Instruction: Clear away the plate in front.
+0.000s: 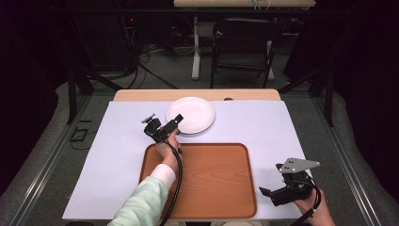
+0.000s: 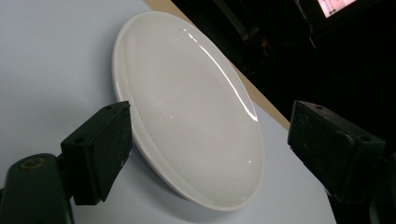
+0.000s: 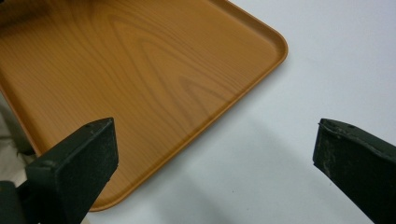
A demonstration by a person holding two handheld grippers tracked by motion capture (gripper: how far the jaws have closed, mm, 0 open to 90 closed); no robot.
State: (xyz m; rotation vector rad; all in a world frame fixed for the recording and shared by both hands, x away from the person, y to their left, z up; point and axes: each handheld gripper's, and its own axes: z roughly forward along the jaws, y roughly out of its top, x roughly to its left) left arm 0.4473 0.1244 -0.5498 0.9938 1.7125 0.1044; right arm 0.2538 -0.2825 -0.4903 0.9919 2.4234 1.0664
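I see a round white plate (image 1: pixel 190 115) lying flat near the far edge of the white-covered table (image 1: pixel 117 160), about midway along it, just beyond the far edge of a wooden tray (image 1: pixel 221 181). Being round, it has no long axis; its open face points up. My left gripper (image 1: pixel 165 125) sits at the plate's near-left rim. In the left gripper view its jaws stand spread, one on each side of the plate (image 2: pixel 187 112), not pressing on it. My right gripper (image 1: pixel 277 193) hovers near the table's near-right corner, beside the tray (image 3: pixel 140 84), jaws spread with nothing between them.
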